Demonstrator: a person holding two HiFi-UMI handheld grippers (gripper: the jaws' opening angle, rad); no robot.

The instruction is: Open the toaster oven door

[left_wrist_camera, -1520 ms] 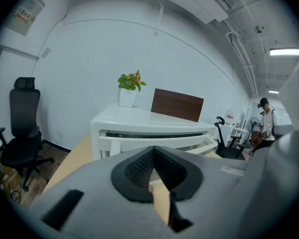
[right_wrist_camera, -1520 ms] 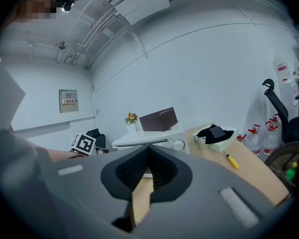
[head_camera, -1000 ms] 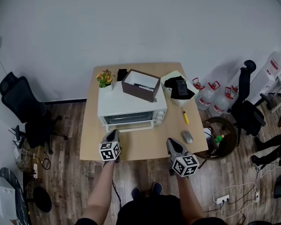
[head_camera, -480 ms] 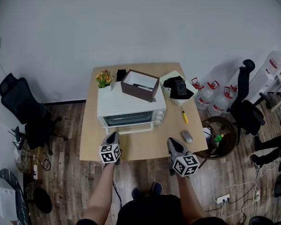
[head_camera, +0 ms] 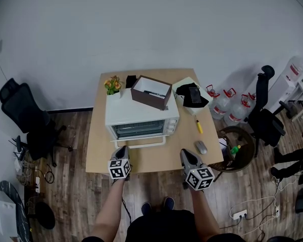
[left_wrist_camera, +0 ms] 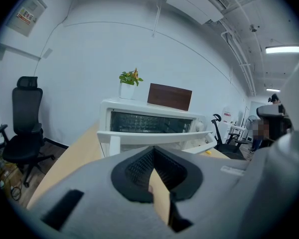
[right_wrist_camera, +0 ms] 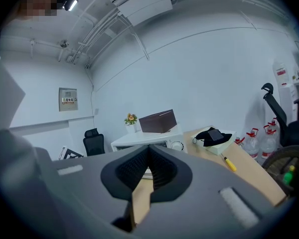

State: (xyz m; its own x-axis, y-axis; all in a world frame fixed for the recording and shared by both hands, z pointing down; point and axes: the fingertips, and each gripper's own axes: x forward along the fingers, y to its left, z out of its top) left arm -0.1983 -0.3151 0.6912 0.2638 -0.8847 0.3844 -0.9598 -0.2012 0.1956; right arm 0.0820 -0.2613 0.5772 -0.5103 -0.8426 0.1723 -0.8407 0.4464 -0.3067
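1. White toaster oven (head_camera: 141, 116) at the middle of a wooden table (head_camera: 156, 160), glass door (head_camera: 138, 129) and handle bar (head_camera: 141, 144) facing the near edge.
2. On top of it: brown box (head_camera: 151, 91) and potted plant (head_camera: 112, 84).
3. Left gripper (head_camera: 122, 149) just short of the handle bar, apart from it; pads closed tip to tip, nothing between.
4. Right gripper (head_camera: 185, 153) at the near table edge, right of the oven; pads likewise pressed together, empty.
5. Grey computer mouse (head_camera: 202, 146) just beyond the right gripper.
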